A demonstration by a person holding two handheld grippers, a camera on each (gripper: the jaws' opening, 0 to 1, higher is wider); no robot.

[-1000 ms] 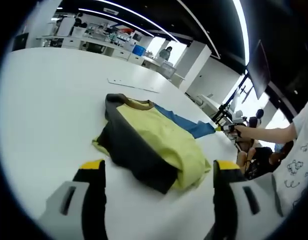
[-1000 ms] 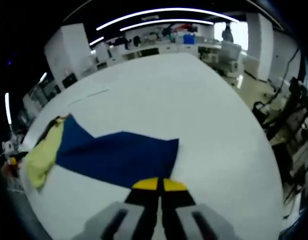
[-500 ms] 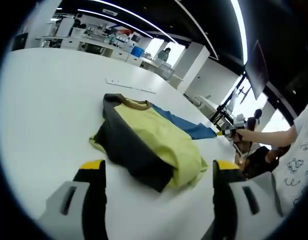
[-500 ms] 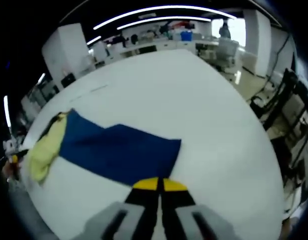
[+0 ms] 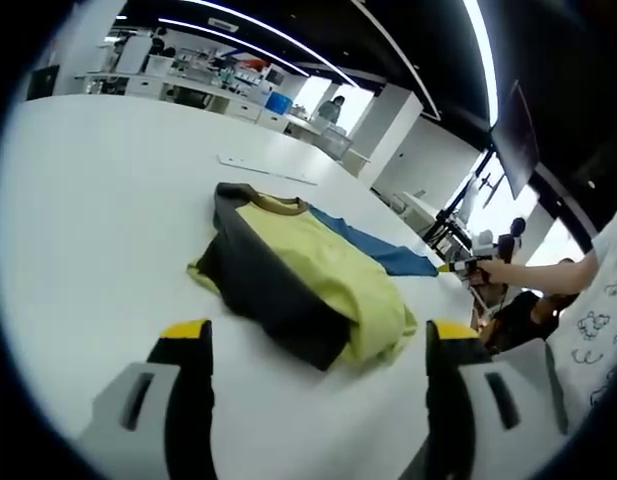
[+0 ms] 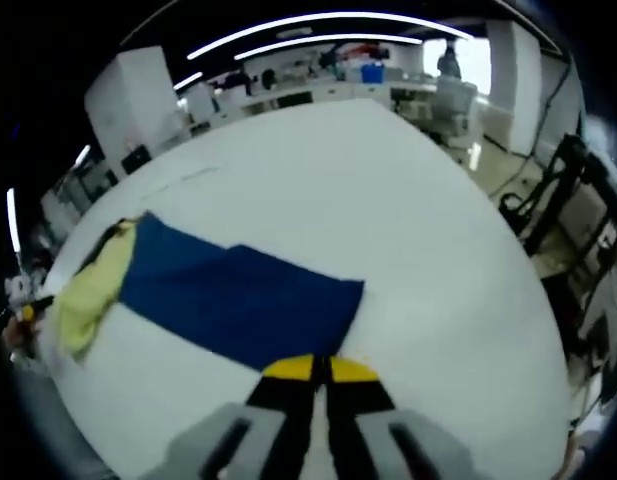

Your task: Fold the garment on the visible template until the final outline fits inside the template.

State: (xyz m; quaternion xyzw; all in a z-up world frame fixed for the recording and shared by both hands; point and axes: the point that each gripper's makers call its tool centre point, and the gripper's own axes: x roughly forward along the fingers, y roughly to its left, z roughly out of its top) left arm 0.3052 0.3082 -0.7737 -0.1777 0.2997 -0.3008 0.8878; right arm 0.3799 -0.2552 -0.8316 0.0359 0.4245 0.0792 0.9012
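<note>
Your shirt is sitting on the white table, a bit toward 1 o'clock from the middle of the left gripper view: yellow body with a dark panel folded across it, collar pointing to 11, and the blue sleeve stretched out toward 3. Your left gripper is hanging over the near edge of the table with its jaws spread wide and nothing between them, the yellow tips at 7 and 5. In the right gripper view the sleeve is a big flat blue panel running from 9 toward the centre, and your right gripper has its tips pressed together right at the sleeve's near edge, at 6. It looks pinched on the hem, but the cloth right under the tips is hidden, so treat that as my read. From the left gripper view you can also spot that gripper out at 3, at the sleeve's end. I'd call this the sleeve fold: cloth pulled straight, ready to swing over the body. I can't make out a template outline under the shirt, only a thin strip lying past the collar at 12. Next move, lift the hem and carry it across to the yellow part, keeping it flat so it doesn't bunch. Maybe use the free gripper to pin the body down if it starts sliding.
</note>
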